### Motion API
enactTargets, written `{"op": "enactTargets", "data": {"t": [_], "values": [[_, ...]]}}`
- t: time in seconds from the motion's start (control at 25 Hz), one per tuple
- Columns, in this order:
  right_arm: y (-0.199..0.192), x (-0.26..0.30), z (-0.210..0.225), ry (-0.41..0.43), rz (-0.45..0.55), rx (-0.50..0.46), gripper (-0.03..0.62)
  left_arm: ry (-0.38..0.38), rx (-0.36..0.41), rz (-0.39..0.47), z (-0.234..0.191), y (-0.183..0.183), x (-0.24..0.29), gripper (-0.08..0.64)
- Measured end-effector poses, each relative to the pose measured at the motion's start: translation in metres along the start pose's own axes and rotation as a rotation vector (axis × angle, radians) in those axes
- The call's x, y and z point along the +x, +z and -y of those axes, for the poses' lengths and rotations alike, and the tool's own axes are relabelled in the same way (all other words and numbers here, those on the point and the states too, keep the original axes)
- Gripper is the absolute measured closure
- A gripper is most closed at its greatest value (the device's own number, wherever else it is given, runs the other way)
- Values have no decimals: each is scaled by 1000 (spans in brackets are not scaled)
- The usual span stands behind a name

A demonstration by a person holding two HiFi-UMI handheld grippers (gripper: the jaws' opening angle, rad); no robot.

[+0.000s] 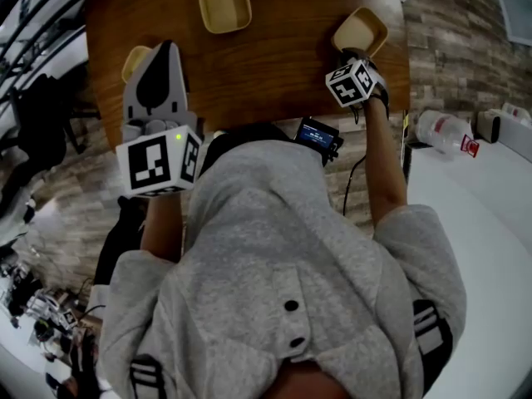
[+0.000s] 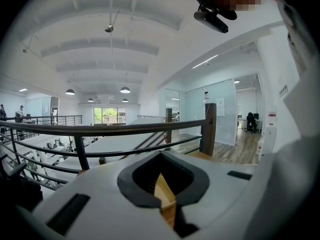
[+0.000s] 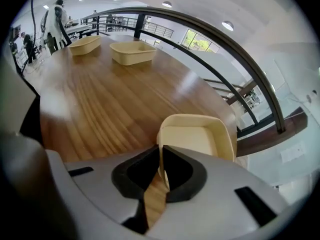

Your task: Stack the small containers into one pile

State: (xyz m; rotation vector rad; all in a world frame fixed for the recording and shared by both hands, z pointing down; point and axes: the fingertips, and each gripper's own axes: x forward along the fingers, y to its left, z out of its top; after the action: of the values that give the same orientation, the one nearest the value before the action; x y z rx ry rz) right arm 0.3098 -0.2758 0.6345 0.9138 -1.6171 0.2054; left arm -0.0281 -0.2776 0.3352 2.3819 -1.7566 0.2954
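Note:
Three tan small containers sit on the brown wooden table (image 1: 274,73). One container (image 1: 224,2) (image 3: 131,53) stands alone at the far middle. My right gripper (image 1: 350,54) (image 3: 160,151) points steeply down, shut on the near rim of the right container (image 1: 362,30) (image 3: 197,136), whose thin wall stands between the jaws. My left gripper (image 1: 156,56) (image 2: 161,159) is shut on a thin tan wall (image 2: 164,194), the edge of the left container (image 1: 134,61) (image 3: 85,45), which is mostly hidden behind the gripper in the head view.
A small dark device (image 1: 320,135) sits at the table's near edge. A white counter with a plastic bottle (image 1: 445,131) lies to the right. A dark railing (image 3: 235,79) runs beyond the table's far edge.

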Motion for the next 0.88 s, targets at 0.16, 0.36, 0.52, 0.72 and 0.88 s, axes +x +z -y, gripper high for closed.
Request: {"op": "enactTargets", "data": {"t": [0.16, 0.36, 0.52, 0.72, 0.88], "values": [[2, 3, -3, 14, -20, -20, 559, 2, -2, 3, -3, 1, 2, 546], [10, 4, -4, 17, -20, -40, 563, 3, -7, 0, -9, 1, 2, 547], [14, -1, 2, -4, -14, -52, 565, 7, -8, 7, -10, 2, -3, 546], [22, -9, 3, -17, 9, -70, 565, 21, -10, 17, -14, 4, -13, 548], [33, -17, 0, -9, 34, -86, 565, 23, -22, 23, -18, 5, -20, 548]]}}
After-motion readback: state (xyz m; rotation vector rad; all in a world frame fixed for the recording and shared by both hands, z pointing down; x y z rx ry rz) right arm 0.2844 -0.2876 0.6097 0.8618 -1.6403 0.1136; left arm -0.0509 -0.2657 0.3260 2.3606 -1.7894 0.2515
